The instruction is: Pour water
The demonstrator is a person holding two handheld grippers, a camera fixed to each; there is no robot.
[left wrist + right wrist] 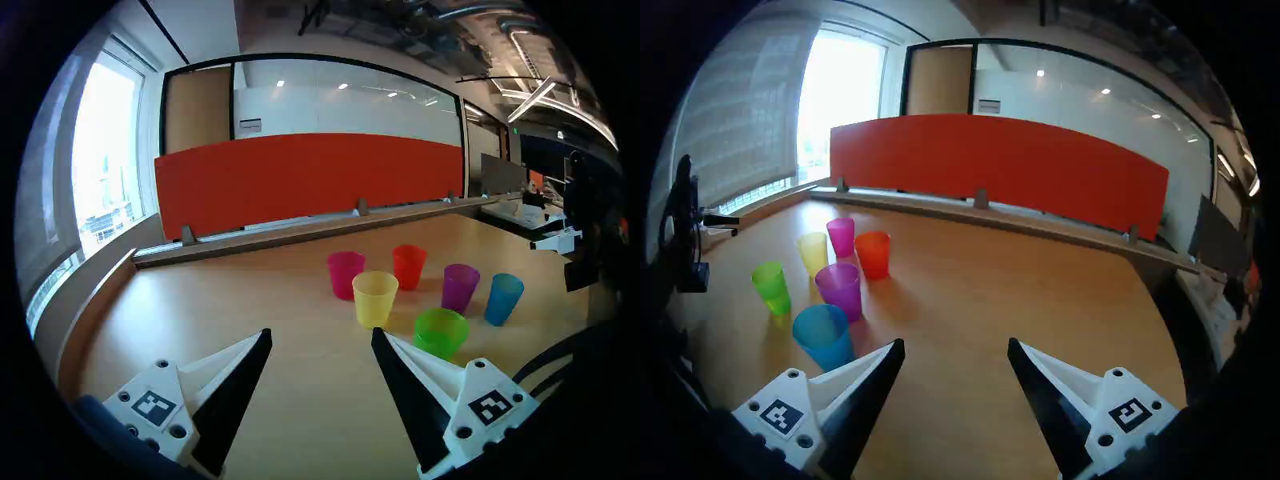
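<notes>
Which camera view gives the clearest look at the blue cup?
The right gripper view: the blue cup stands nearest and largest there, its open rim visible. The left gripper view shows the cup smaller and farther off, but whole.

A light wooden surface [264, 320] carries six plastic cups, all upright and grouped close together. In the left gripper view a pink cup [346, 274] and a red cup [409, 266] stand at the back. A yellow cup [374, 298] is just in front of the pink one, a purple cup [460, 287] and a blue cup [504, 298] stand side by side to the right, and a green cup [441, 332] is nearest. A red screen [304, 180] runs along the surface's far edge.
</notes>
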